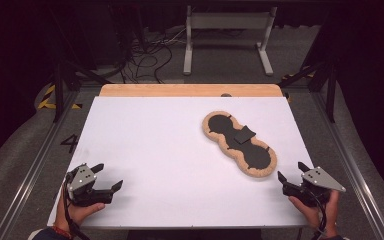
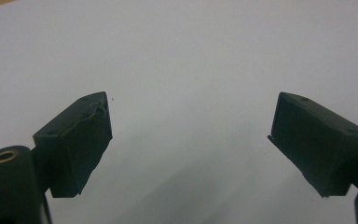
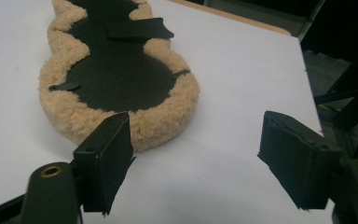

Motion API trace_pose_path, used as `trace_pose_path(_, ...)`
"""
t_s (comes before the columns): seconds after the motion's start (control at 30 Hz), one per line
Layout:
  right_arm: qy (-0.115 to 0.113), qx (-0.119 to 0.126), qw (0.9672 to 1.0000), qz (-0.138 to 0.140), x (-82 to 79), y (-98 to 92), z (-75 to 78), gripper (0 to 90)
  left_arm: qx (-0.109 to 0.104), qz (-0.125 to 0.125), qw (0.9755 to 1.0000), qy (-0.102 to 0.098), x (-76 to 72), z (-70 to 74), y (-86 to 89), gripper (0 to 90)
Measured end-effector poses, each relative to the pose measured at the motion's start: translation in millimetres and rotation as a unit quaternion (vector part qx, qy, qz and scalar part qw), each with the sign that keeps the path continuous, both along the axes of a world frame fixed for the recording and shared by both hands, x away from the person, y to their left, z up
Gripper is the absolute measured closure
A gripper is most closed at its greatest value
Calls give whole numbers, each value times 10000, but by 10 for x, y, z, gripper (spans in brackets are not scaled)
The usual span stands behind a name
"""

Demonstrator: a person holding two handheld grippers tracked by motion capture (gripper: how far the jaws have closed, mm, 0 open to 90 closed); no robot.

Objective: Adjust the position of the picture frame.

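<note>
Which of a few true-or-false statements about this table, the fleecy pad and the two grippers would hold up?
1. The fleecy pad lies on the white table. True.
2. The left gripper holds the pad. False: its jaws are open and hold nothing.
3. The pad lies nearer the right gripper than the left. True.
4. The right gripper is shut. False: its jaws stand open, just short of the pad.
5. The pad is black in the middle with a tan fleece edge. True.
</note>
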State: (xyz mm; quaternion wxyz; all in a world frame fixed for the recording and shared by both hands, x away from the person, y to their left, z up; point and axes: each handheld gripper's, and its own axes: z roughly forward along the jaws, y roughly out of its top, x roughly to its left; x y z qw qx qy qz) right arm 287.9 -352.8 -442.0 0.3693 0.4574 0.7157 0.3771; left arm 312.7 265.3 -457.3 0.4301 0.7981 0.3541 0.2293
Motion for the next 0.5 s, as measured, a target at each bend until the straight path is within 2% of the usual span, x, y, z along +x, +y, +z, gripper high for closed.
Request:
trace_pose_path(0.1,265,297,9990,223,33,-17,-16,254,37,-72,10000,-19,-13,-6,-1,142)
trace_pose_path(0.27,396,158,9987,287,74,19,-38,309,-8,-68,10000,-70,-41,-3,17,177)
trace_pose_path(0.33,482,50,9986,193,116,12,-46,377,19,-111,9999,-97,-56,-13,29,194)
trace_pose_path(0.4,476,11,9987,164,130,10,-44,400,35,-96,9999,-74,-56,-27,47,196)
trace_pose_path(0.5,529,-75,9985,142,192,-1,-45,485,-35,9,9999,-110,-49,-22,62,222)
